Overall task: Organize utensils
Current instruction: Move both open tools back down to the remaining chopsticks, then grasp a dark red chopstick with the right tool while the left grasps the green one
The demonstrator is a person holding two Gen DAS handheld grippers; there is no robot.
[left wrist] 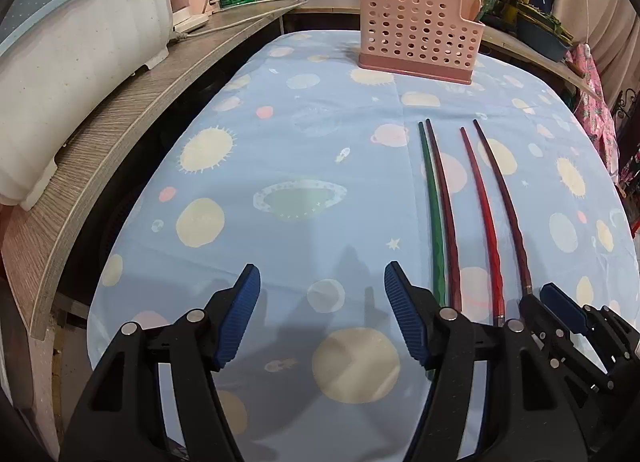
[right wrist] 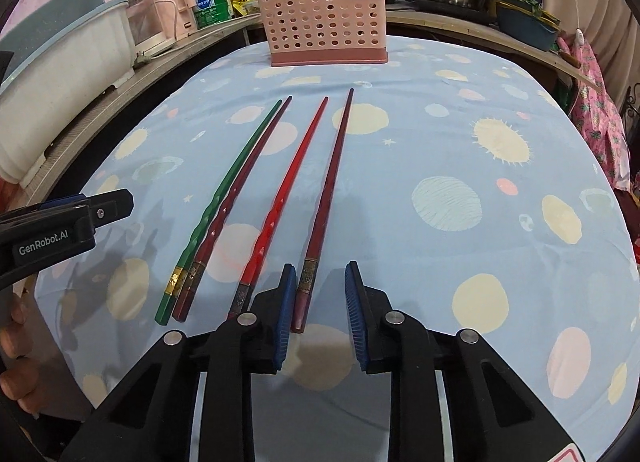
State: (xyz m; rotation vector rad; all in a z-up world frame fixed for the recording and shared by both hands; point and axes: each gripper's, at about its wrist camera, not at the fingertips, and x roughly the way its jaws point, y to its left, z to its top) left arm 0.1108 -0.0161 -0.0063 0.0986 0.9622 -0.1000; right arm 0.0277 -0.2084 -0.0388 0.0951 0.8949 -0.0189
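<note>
Several chopsticks lie side by side on the blue planet-print cloth: a green one (right wrist: 224, 197), a dark maroon one (right wrist: 240, 197), a bright red one (right wrist: 284, 197) and a dark brown one (right wrist: 326, 197). They also show in the left wrist view, green (left wrist: 432, 205) to brown (left wrist: 504, 205). A pink perforated holder (right wrist: 324, 21) stands at the far end, with chopsticks in it. My right gripper (right wrist: 318, 318) is open, its jaws straddling the butt of the brown chopstick. My left gripper (left wrist: 322, 314) is open and empty, left of the chopsticks.
A wooden shelf (left wrist: 132, 109) runs along the left with a white dish rack (left wrist: 72, 49). Pots, bottles and a pink appliance (right wrist: 176, 1) crowd the back counter. Pink fabric (right wrist: 600, 117) hangs at the right edge of the table.
</note>
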